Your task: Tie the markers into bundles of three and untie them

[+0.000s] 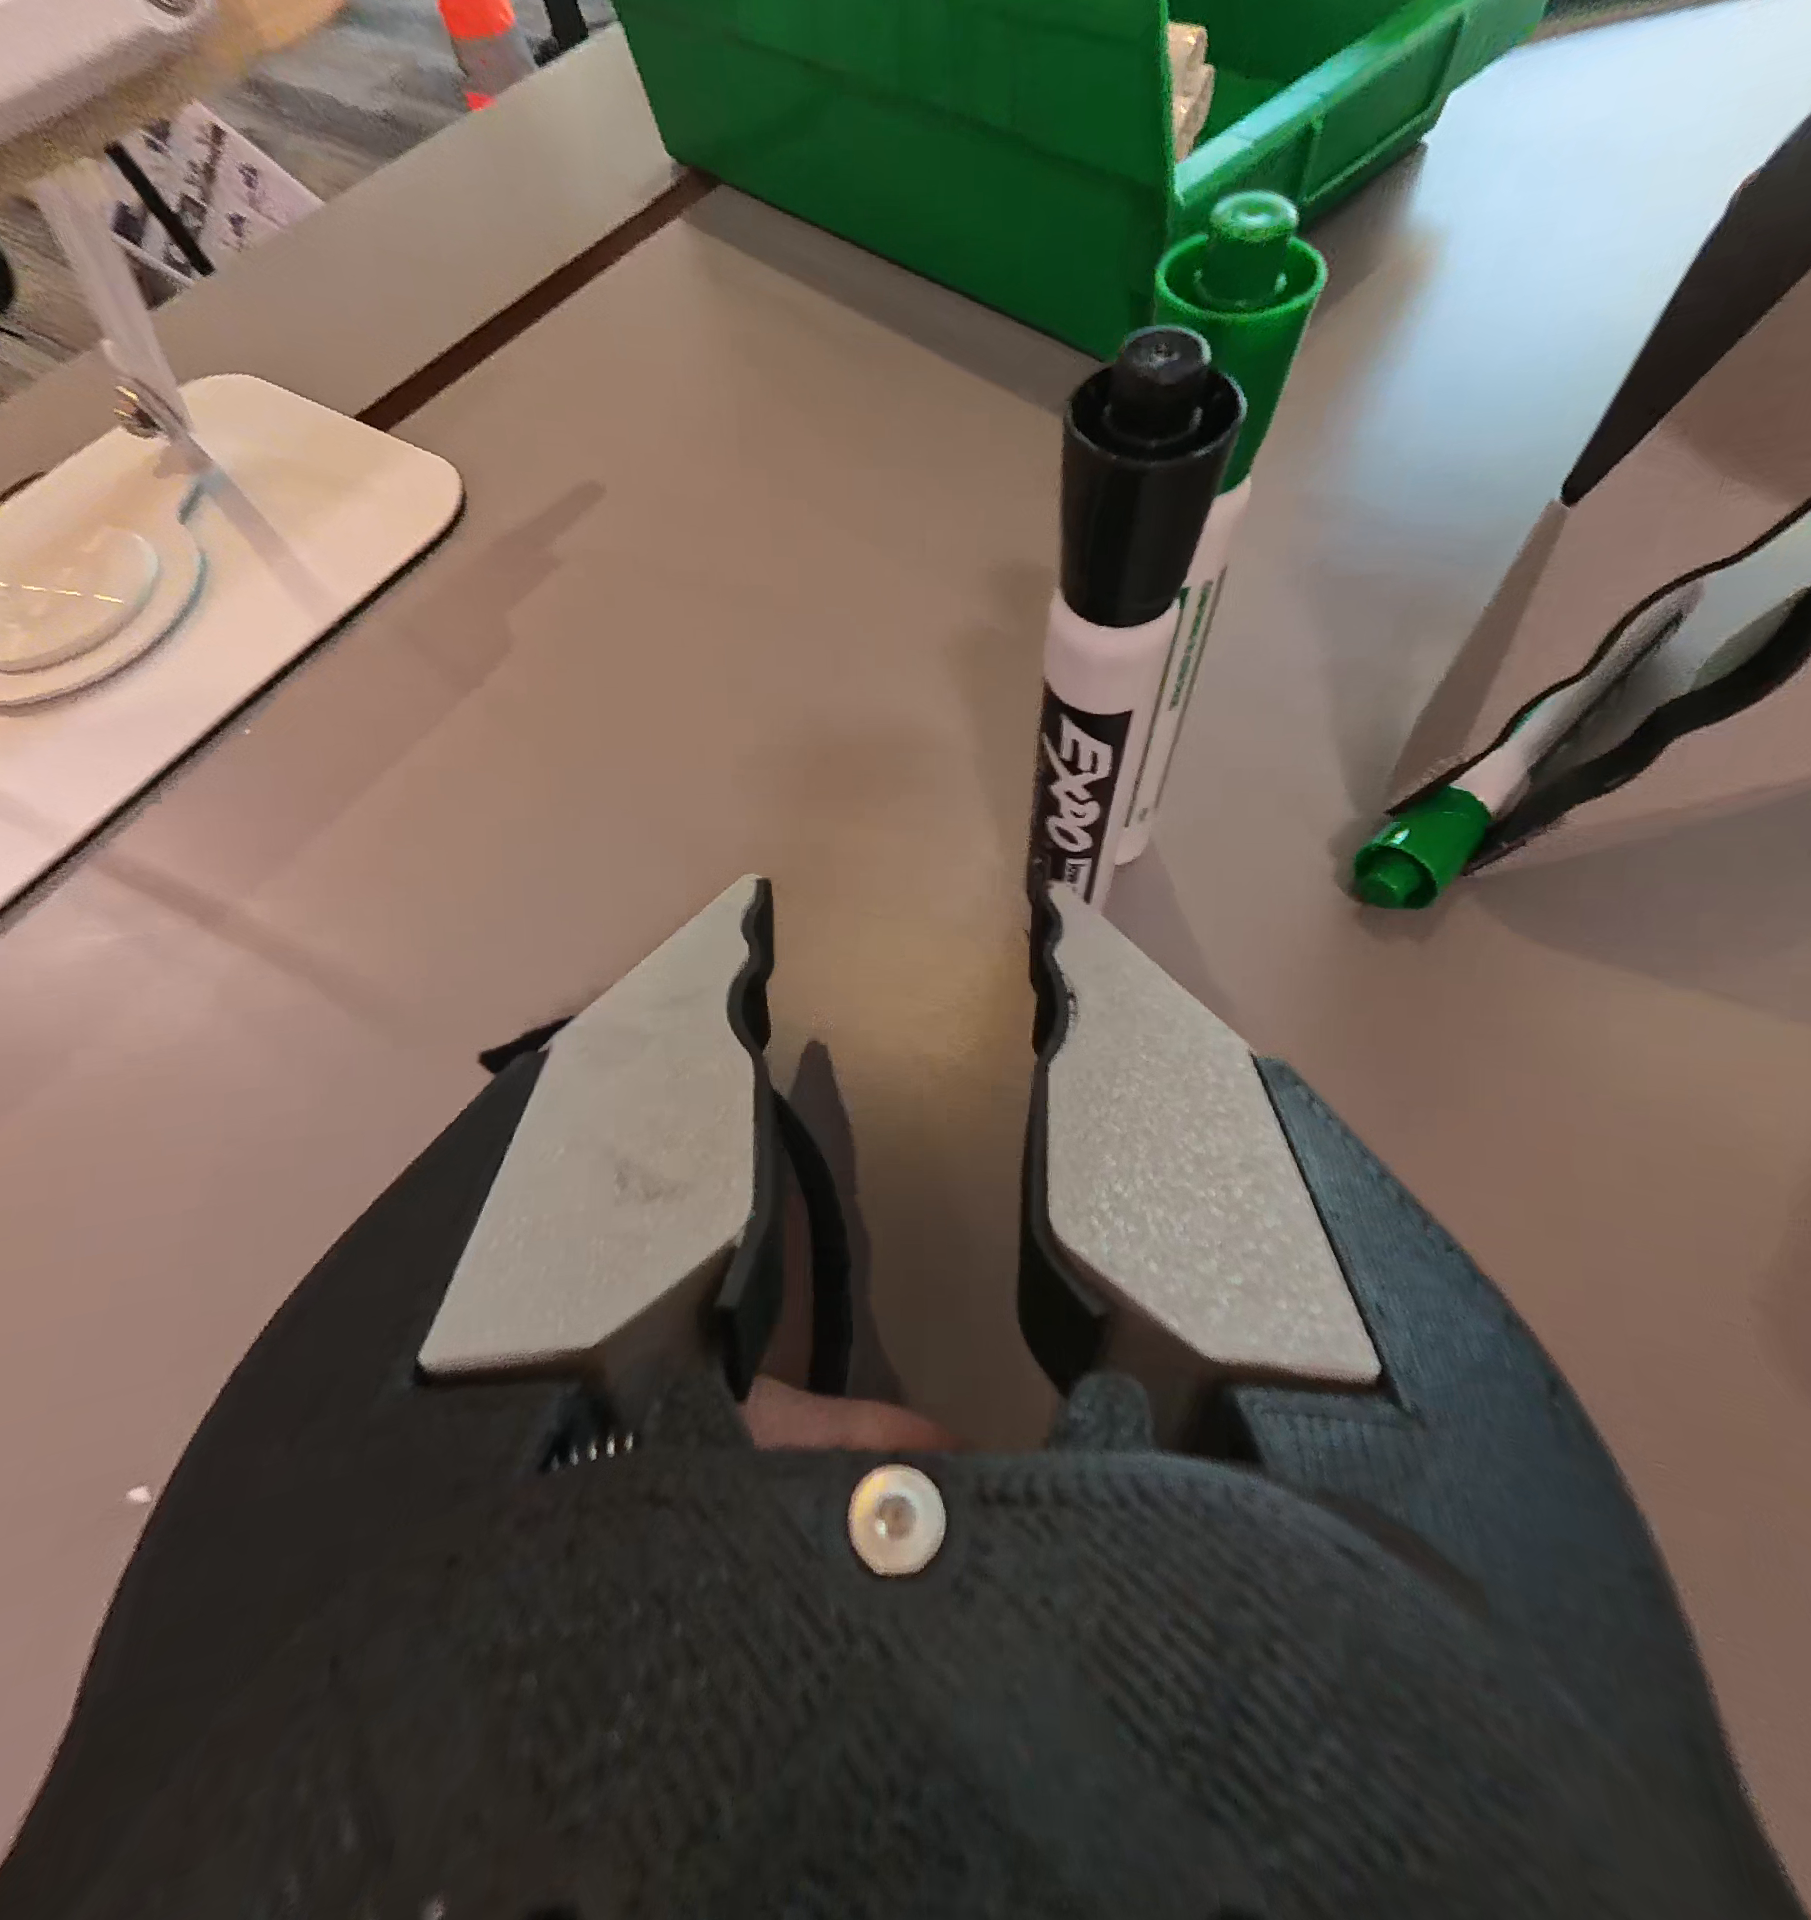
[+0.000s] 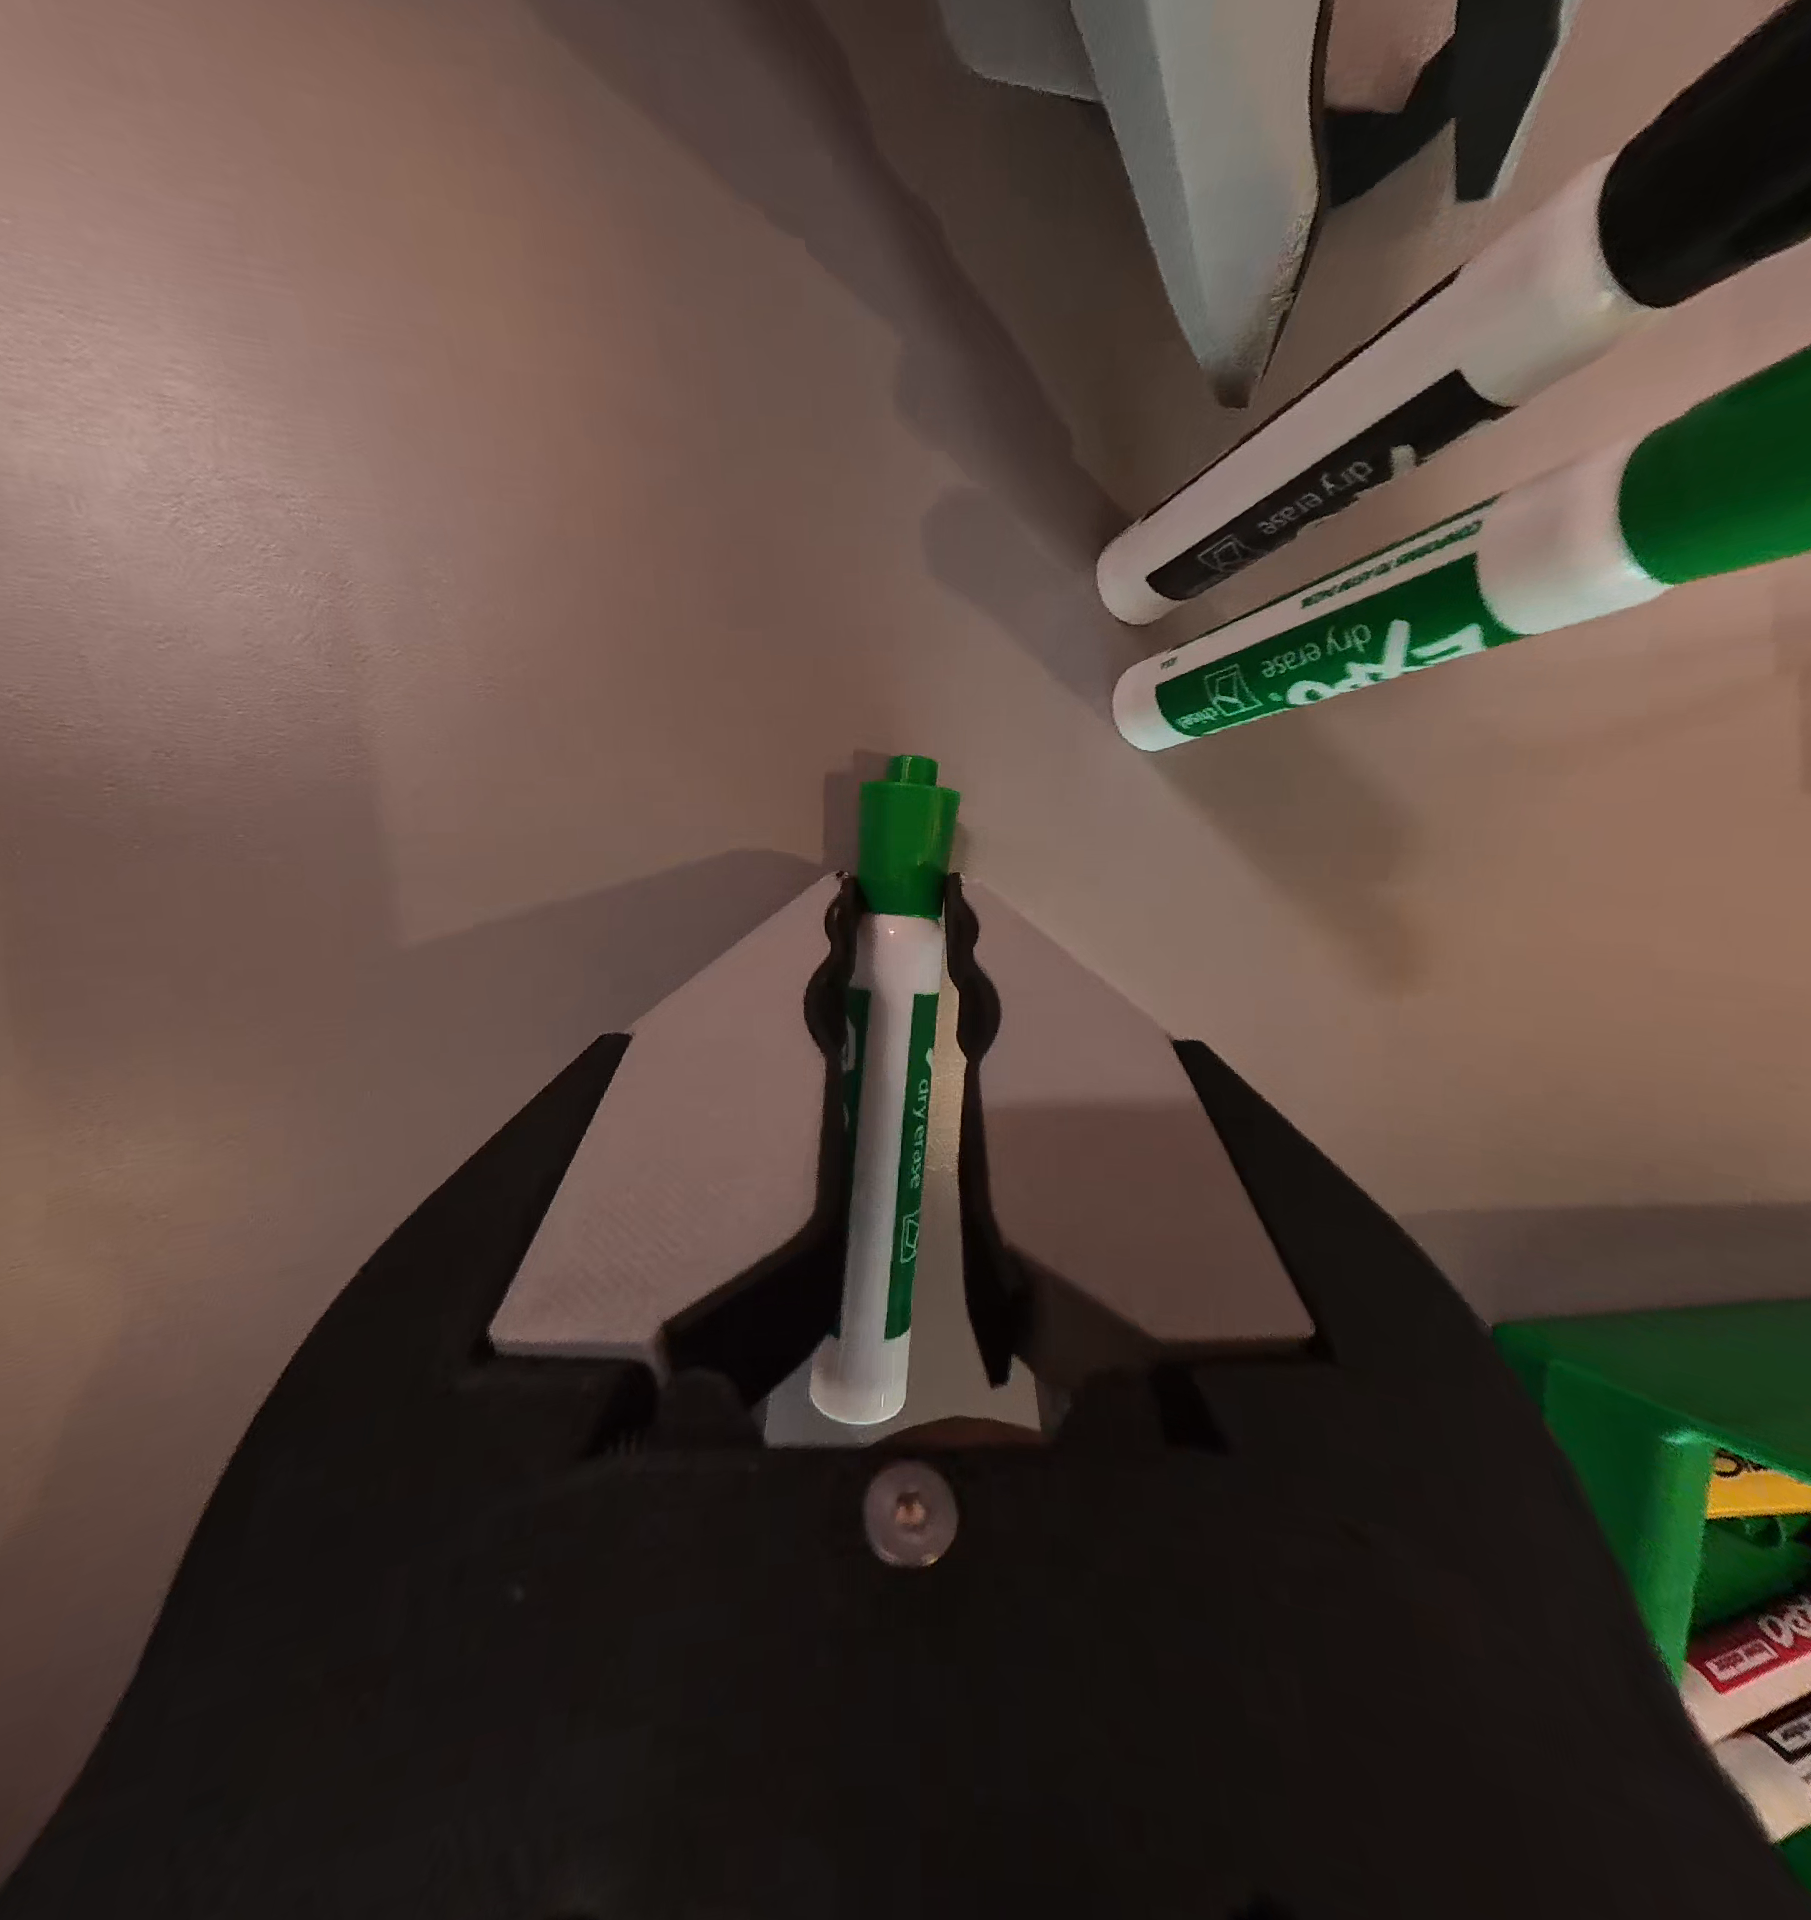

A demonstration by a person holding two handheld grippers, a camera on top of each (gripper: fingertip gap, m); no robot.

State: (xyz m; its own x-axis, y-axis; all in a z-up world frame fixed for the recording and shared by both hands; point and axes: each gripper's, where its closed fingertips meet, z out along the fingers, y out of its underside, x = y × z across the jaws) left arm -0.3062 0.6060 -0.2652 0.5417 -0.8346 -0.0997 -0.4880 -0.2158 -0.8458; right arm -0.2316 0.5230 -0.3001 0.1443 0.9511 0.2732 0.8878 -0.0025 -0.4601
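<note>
Right hand-held gripper [image 2: 899, 904] pinches a green marker [image 2: 885, 1091] — left hand-held gripper [image 1: 901, 925] spread, bare.

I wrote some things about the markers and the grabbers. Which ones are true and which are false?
1. The right gripper is shut on a green marker. True.
2. The left gripper holds the black marker. False: its jaws stand open with only bare table between them; the black marker is just beyond its right fingertip.
3. The black marker and another green marker are side by side. True.
4. The bin is red. False: it is green.
5. All three markers have their caps off. False: all three are capped.
</note>
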